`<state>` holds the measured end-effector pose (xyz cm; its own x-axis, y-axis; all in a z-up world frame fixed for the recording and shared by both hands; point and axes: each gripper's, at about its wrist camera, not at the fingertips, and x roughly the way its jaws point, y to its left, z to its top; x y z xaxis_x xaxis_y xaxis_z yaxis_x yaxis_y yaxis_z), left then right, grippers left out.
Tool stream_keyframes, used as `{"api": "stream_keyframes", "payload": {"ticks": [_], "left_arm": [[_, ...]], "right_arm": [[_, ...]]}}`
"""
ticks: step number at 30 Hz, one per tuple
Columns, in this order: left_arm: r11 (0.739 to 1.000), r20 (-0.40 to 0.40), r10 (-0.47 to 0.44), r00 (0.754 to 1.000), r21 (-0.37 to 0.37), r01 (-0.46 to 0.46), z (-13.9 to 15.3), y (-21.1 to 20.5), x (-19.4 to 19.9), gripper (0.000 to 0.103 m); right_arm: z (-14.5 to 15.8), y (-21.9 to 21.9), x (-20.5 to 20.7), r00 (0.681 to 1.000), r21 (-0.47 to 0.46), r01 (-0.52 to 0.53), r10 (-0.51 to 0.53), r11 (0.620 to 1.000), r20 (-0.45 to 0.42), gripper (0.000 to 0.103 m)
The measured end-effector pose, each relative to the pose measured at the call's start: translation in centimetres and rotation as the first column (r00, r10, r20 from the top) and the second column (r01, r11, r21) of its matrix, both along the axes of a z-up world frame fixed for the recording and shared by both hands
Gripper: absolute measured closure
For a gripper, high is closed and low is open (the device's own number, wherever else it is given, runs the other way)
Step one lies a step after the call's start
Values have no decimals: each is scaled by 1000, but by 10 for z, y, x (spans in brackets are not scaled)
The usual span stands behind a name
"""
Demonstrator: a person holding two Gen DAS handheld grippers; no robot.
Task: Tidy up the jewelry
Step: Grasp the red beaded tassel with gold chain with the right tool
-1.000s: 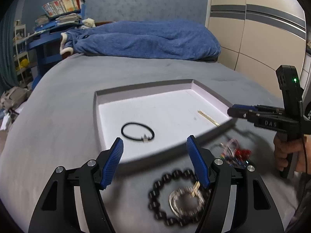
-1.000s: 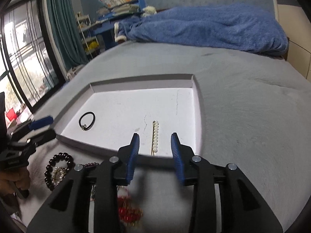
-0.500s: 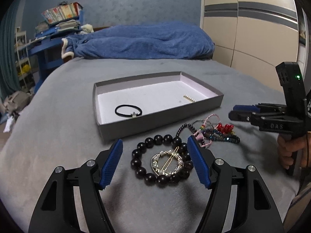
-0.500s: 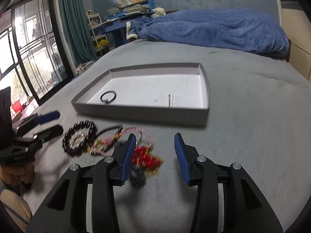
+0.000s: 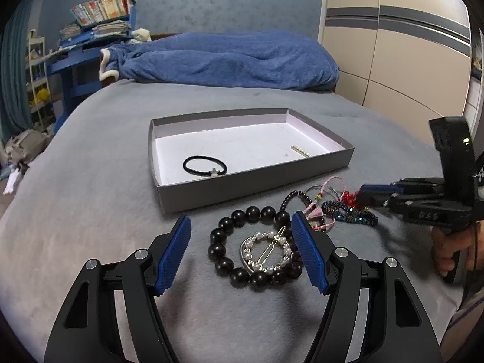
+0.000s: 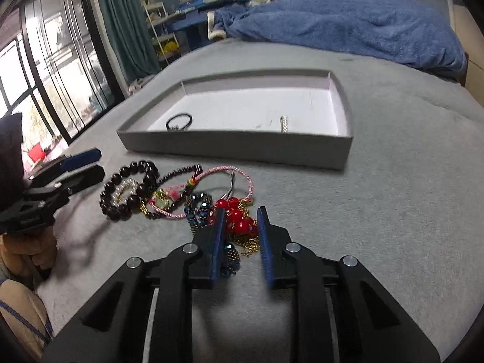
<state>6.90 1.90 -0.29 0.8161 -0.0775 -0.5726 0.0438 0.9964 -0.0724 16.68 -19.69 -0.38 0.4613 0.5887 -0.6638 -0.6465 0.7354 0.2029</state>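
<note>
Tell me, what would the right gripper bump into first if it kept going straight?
Probably the red beads lying right between its open jaws; the right gripper looks almost on them already, though depth is hard to judge.

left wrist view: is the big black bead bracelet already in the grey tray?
No: the large black bead bracelet lies on the grey bedcover before the shallow grey tray, between the left tool's open fingers.

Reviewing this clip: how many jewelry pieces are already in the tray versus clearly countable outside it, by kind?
In the tray:
black hair tie: 1
pearl bar clip: 1
On the bed, outside:
large black bead bracelet: 1
pearl ring hair clip: 1
small dark bead bracelet: 1
pink cord bracelet: 1
red bead piece: 1
blue bead strands: tangled, count unclear
Total countable: 7
</note>
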Motion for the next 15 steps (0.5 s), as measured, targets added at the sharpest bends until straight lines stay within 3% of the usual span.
{"api": "stream_keyframes", "payload": {"ticks": [7, 15], "left_arm": [[1000, 1, -1, 1000, 7, 1, 0, 0, 0, 33], [997, 12, -58, 998, 60, 57, 2, -16, -3, 33]], "right_arm": [[10, -35, -21, 997, 96, 59, -63, 994, 41, 83], [7, -82, -11, 966, 180, 256, -258, 950, -13, 83]]}}
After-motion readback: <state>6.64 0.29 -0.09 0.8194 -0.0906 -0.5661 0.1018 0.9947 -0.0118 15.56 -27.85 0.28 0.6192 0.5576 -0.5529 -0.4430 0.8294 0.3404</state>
